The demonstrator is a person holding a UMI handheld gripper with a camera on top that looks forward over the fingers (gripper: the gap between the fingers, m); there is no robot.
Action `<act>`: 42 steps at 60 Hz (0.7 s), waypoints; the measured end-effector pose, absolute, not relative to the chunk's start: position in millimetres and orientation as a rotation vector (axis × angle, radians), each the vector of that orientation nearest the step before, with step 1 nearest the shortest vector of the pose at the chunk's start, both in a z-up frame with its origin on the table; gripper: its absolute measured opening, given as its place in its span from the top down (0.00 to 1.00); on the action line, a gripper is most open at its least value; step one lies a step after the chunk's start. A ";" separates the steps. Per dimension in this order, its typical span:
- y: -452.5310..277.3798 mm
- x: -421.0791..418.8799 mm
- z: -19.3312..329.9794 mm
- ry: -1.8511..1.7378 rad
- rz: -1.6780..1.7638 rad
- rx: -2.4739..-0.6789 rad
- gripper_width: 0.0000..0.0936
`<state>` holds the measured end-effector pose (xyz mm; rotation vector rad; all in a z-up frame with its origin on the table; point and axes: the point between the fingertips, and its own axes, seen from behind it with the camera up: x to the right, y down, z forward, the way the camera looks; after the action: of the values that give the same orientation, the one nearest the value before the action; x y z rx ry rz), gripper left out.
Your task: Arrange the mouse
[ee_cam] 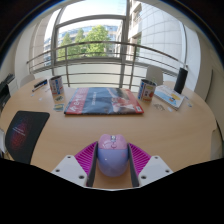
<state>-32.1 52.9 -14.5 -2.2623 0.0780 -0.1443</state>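
A pale lilac computer mouse (112, 154) sits between my two fingers, its back end toward the camera. Both magenta pads (87, 157) press against its sides, so my gripper (112, 160) is shut on the mouse. It is held over the near part of the round wooden table (60, 138). A black mouse mat (25, 133) lies on the table to the left of the fingers.
A colourful printed mat or book (103, 100) lies flat at the table's middle, beyond the mouse. Small boxes (57, 89) stand at the far left. A cup (147, 89), a book (168, 97) and a dark speaker (181, 79) stand at the far right. A window railing runs behind.
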 end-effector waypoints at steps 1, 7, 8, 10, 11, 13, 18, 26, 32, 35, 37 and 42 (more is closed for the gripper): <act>54.1 -33.5 -15.7 0.085 -0.146 -2.266 0.47; 56.0 -32.8 -15.7 0.130 -0.156 -2.279 0.52; 53.5 -30.4 -12.9 0.136 -0.168 -2.280 0.53; 52.8 -29.4 -8.4 0.140 -0.192 -2.276 0.53; 52.6 -29.1 -3.4 0.145 -0.204 -2.267 0.53; 52.7 -28.6 10.5 0.160 -0.230 -2.243 0.53; 56.3 -43.5 64.0 0.204 -0.249 -2.160 0.53; 65.7 -102.6 180.0 0.242 -0.225 -1.976 0.53; 74.5 -178.3 233.2 0.224 -0.174 -1.891 0.53; 76.9 -229.6 238.1 0.209 -0.126 -1.882 0.53; 86.0 -255.5 225.2 0.189 -0.099 -1.907 0.53; 96.0 -318.3 163.3 0.146 -0.051 -2.006 0.53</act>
<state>-318.3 96.0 163.3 -2.0059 0.1460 -0.0514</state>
